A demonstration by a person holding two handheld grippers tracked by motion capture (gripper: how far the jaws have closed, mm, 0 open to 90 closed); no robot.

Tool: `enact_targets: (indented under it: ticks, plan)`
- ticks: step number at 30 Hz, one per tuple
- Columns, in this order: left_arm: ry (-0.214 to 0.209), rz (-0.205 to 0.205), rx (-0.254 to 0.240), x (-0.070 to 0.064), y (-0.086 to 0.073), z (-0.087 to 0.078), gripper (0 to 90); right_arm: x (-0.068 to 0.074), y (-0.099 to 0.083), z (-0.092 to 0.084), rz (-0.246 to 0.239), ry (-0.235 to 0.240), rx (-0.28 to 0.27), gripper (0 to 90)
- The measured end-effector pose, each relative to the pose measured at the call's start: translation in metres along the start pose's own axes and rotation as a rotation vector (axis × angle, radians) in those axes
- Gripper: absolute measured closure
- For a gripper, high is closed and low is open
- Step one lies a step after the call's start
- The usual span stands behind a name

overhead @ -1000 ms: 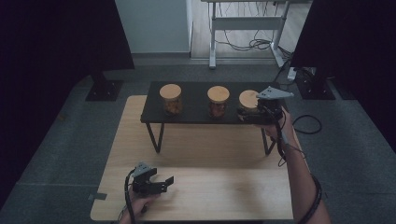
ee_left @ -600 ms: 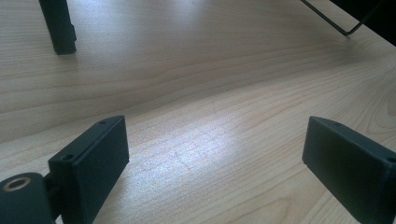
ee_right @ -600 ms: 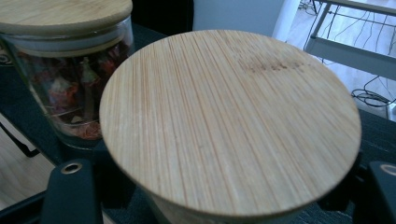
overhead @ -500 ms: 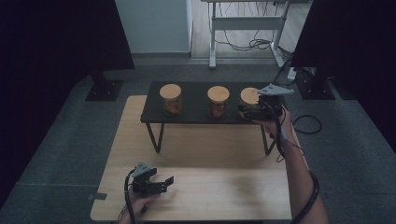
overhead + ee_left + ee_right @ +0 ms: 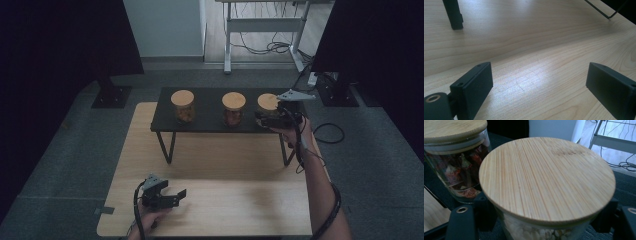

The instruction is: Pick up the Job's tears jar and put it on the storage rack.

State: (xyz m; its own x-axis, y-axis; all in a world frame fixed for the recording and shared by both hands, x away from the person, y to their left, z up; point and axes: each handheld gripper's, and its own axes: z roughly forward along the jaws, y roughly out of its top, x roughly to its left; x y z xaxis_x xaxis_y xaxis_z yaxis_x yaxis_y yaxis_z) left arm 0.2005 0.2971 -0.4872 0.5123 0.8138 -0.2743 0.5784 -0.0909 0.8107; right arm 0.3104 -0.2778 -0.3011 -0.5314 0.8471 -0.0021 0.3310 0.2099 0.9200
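Three glass jars with bamboo lids stand in a row on a low black shelf. My right gripper is shut on the right jar, one jaw on each side of the glass just under its lid. In the right gripper view that jar holds pale pieces, and my right gripper hugs it from both sides. The middle jar, holding reddish dried bits, stands close beside it. My left gripper rests low over the wooden table near its front edge, open with nothing between its fingers.
The left jar stands at the shelf's far left. The shelf sits on thin black legs at the back of the light wooden table. Behind the table are a desk frame with cables and dark stands on grey floor.
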Motion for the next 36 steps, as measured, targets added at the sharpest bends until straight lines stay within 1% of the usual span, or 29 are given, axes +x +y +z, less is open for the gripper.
enact_targets:
  ticks: [14,16,19,20,21,22,23,28,36]
  plan:
    - [-0.001,0.000,0.000,0.0002,0.0001,0.0001,6.6,-0.0014,0.0026,0.0002,0.000,0.005,0.010,24.2]
    - [-0.001,0.001,0.001,0.0003,0.0002,0.0002,6.6,-0.0033,0.0037,0.0003,0.003,0.020,0.016,20.6]
    - [-0.002,0.001,0.002,0.0004,0.0002,0.0004,6.6,-0.0024,0.0047,0.0000,0.011,0.023,0.021,15.9]
    - [-0.002,0.001,0.003,0.0002,0.0003,0.0006,6.6,-0.0018,0.0051,0.0001,0.014,0.022,0.024,14.0]
    - [-0.002,0.002,0.004,0.0001,0.0003,0.0007,6.6,0.0005,0.0054,0.0003,0.016,0.011,0.027,11.8]
    - [-0.004,0.002,0.005,0.0003,0.0005,0.0008,6.6,0.0028,0.0052,0.0002,0.018,-0.001,0.026,10.9]
    - [-0.005,0.003,0.005,0.0002,0.0006,0.0008,6.6,0.0032,0.0046,-0.0003,0.021,-0.002,0.022,9.9]
    - [-0.005,0.003,0.006,-0.0001,0.0005,0.0014,6.6,0.0048,0.0039,-0.0010,0.031,-0.003,0.025,7.4]
    - [-0.013,-0.002,0.009,0.0003,-0.0002,0.0027,6.6,0.0056,-0.0019,-0.0072,0.051,-0.006,0.006,5.1]
